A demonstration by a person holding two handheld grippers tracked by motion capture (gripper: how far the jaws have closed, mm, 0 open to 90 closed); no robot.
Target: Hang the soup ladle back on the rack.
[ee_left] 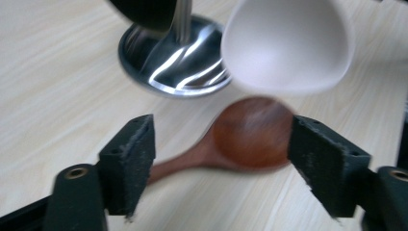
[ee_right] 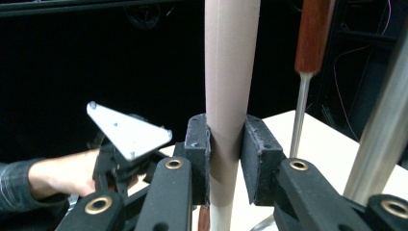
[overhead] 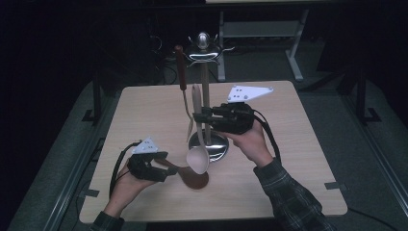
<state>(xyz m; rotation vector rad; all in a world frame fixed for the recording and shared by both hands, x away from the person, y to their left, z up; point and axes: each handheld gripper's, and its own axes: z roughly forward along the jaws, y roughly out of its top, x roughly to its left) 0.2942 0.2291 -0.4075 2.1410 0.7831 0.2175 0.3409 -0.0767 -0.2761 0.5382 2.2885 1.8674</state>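
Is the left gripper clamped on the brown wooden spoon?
No: in the left gripper view the left gripper stands open, its pads clear of the brown spoon lying on the table.

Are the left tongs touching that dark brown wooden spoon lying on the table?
Apart. The left gripper view shows the left tongs standing open, with gaps between both pads and the dark brown wooden spoon.

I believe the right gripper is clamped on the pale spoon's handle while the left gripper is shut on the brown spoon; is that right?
Not quite: the left gripper is open, its jaws apart around the brown spoon lying on the table, as the left gripper view shows. The right gripper does clamp the pale spoon.
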